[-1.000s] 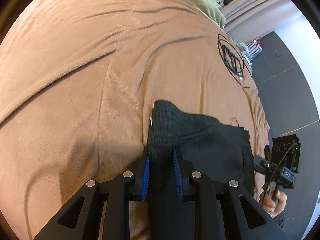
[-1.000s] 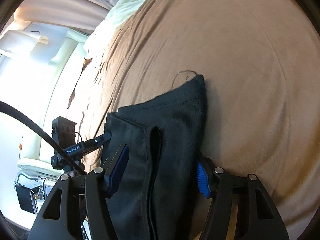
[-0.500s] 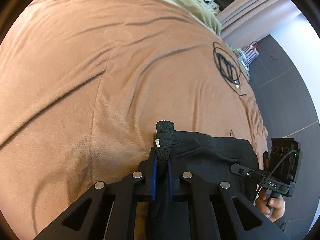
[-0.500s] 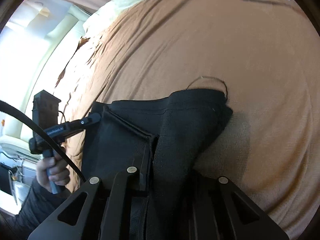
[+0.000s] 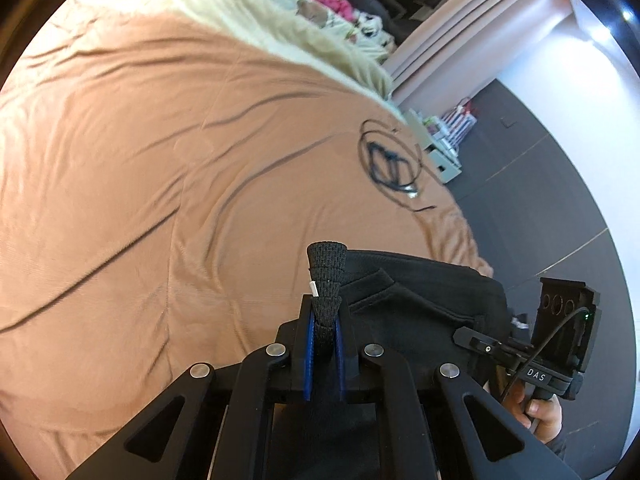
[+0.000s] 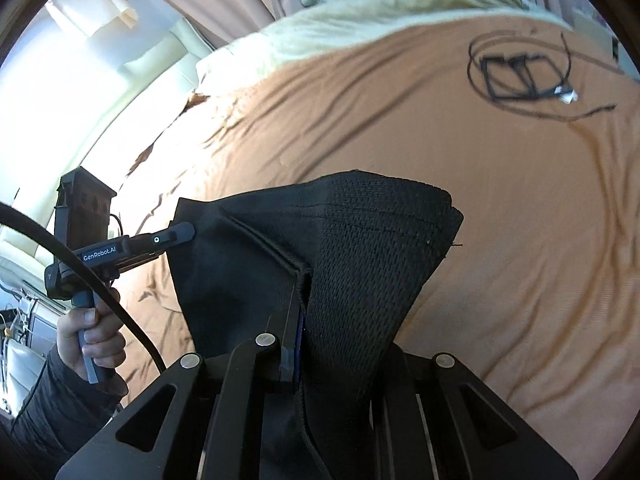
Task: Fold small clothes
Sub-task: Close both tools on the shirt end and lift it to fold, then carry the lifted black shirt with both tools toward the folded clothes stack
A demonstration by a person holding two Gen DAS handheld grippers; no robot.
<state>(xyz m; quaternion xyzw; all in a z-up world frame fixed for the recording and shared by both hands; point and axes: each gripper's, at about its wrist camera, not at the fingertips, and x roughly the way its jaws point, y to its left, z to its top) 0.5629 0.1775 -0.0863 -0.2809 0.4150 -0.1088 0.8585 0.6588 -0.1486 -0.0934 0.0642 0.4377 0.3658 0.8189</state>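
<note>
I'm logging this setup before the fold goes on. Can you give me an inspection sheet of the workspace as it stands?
Surface: brown blanket, creased, spread over a bed.
Job's things: one black garment, pinched at two places and raised off the blanket between the grippers.
Clutter: pale bedding beyond the blanket, with pink and light items heaped on it.
Grippers: left gripper shut on a bunched ribbed edge of the garment; right gripper shut on its knit edge, with cloth draped over one finger.
Cables: coiled black cable loose on the blanket, well apart from the garment; a black lead runs by the left handle.
Surroundings: curtains, dark floor, bright window side.
</note>
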